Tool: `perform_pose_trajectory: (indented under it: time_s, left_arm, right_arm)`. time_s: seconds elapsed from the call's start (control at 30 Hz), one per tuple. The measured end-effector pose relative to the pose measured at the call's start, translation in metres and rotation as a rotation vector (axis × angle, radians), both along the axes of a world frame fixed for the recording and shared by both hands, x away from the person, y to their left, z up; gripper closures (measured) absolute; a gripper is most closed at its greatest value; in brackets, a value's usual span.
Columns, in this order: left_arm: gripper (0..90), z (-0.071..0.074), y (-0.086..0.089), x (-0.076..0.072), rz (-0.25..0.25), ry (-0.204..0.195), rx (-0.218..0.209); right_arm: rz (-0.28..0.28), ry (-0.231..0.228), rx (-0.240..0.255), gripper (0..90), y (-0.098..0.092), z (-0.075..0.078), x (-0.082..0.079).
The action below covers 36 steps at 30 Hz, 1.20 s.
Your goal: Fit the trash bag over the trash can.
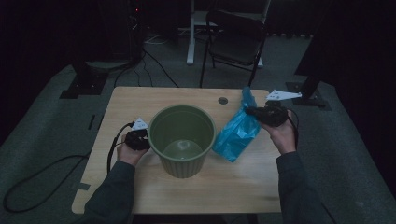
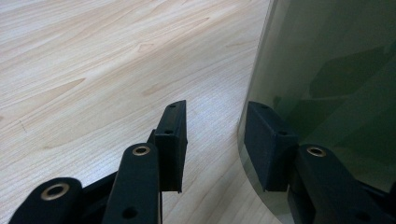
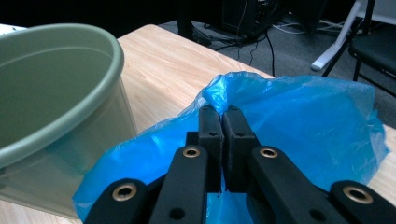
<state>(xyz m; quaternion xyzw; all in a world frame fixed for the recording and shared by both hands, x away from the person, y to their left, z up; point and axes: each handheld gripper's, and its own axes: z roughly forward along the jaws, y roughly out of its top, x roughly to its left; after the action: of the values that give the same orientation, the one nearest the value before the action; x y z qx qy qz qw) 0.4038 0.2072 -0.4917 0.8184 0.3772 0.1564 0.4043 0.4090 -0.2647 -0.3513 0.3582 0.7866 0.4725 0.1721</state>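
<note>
Dim room, dark floor, a folding chair (image 1: pixel 236 39) beyond the far edge of the wooden table (image 1: pixel 140 100), and I'm working at the middle of that table. My right gripper (image 1: pixel 250 111) has its jaws pressed together on a fold of the blue plastic bag (image 1: pixel 237 133); the bag hangs from the pinch, with its lower end resting on the table toward the right edge, just beside the green bin (image 1: pixel 182 140). My left gripper (image 1: pixel 148 139) is spread, one jaw outside the bin's near-left wall and the other seemingly inside it, straddling the rim without clamping.

My guess is the bag goes into the bin as a liner. Risks from here: the pinch is on a thin fold, so a tug could slide the film out or tear it. The bin isn't clamped, so dragging the bag across its rim could tip or skid it toward the left edge.
</note>
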Motion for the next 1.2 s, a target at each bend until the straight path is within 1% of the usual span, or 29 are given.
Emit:
perform_pose_trajectory:
  time_s: [0.27,0.4,0.43,0.5,0.63,0.67,0.77,0.8,1.07,1.2]
  left_arm:
    - [59.7,0.0,0.0,0.0,0.001,0.0,0.004]
    - [59.7,0.0,-0.001,-0.001,0.001,-0.001,0.005]
    - [59.7,0.0,-0.001,-0.001,0.0,-0.002,0.003]
    - [59.7,0.0,-0.002,-0.001,-0.004,-0.003,0.004]
    - [59.7,0.0,-0.005,-0.001,-0.01,-0.004,0.006]
    - [59.7,0.0,-0.005,-0.002,-0.01,-0.004,0.006]
    - [59.7,0.0,-0.005,-0.001,-0.011,-0.004,0.004]
    - [59.6,0.0,-0.005,-0.001,-0.012,-0.003,0.005]
    - [59.5,0.0,-0.005,-0.001,-0.01,-0.004,0.006]
    - [59.5,0.0,-0.005,-0.001,-0.01,-0.004,0.006]
  right_arm:
    - [0.013,-0.019,0.012,88.1,-0.004,0.017,-0.002]
    - [0.015,-0.024,0.012,88.1,-0.005,0.02,-0.003]
    - [0.014,-0.031,0.016,88.1,-0.007,0.025,-0.004]
    - [0.015,-0.043,0.02,88.1,-0.01,0.03,-0.005]
    - [0.01,-0.05,0.029,88.2,-0.013,0.039,-0.008]
    - [0.011,-0.056,0.038,88.3,-0.014,0.042,-0.008]
    - [0.012,-0.066,0.048,88.3,-0.015,0.046,-0.009]
    - [0.013,-0.076,0.051,88.3,-0.016,0.052,-0.01]
    - [0.02,-0.1,0.055,88.3,-0.015,0.072,-0.013]
    - [0.027,-0.105,0.056,88.3,-0.012,0.078,-0.013]
